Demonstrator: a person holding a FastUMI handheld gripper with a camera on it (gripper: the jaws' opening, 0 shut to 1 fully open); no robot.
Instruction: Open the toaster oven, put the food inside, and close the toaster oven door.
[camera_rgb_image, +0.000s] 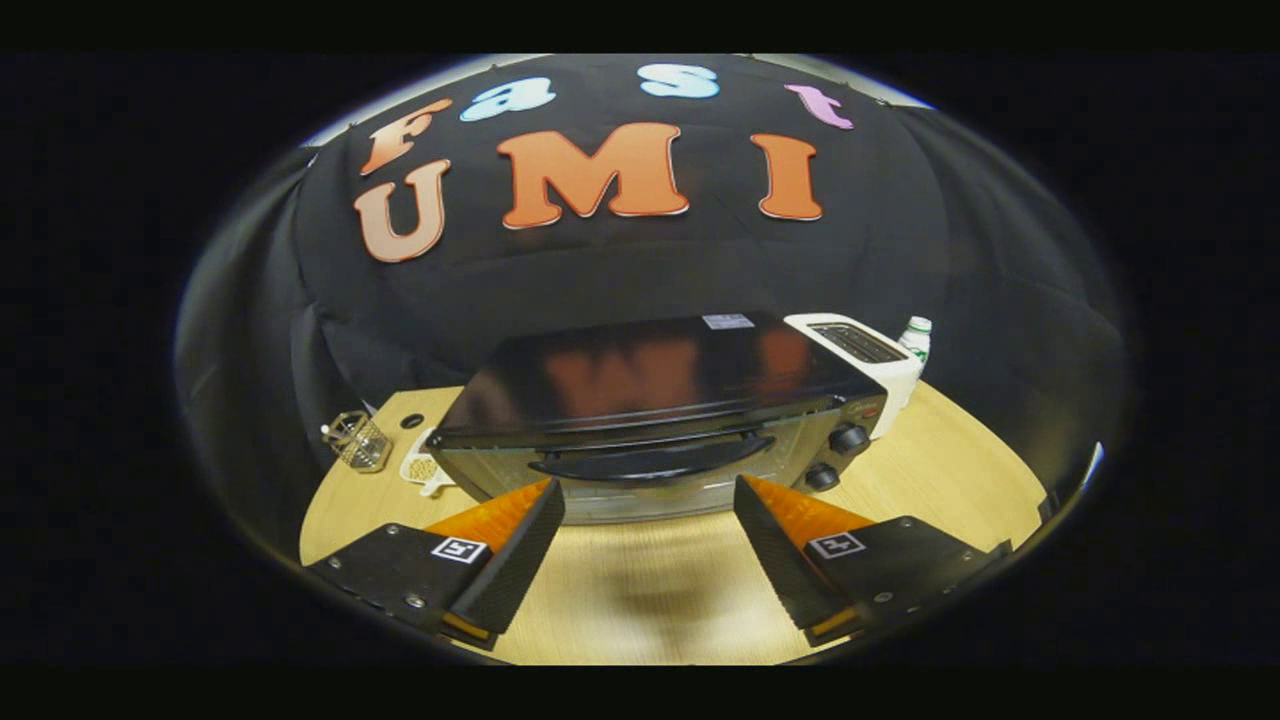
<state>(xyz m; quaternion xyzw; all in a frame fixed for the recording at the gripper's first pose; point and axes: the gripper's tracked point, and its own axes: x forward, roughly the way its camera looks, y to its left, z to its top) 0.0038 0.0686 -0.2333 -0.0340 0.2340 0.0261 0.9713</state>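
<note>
Wooden table carries the toaster oven, door shut with handle just ahead of the gripper, fingers spread wide and empty, seemingly lined up on that handle.

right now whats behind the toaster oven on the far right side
Behind the toaster oven, a white pop-up toaster stands at its far right corner, with a capped bottle beyond. Their lower parts are hidden by the oven. The gripper is open.

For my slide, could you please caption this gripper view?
Open hand-held gripper faces the closed toaster oven on the wooden table, its fingers apart before the door handle.
</note>
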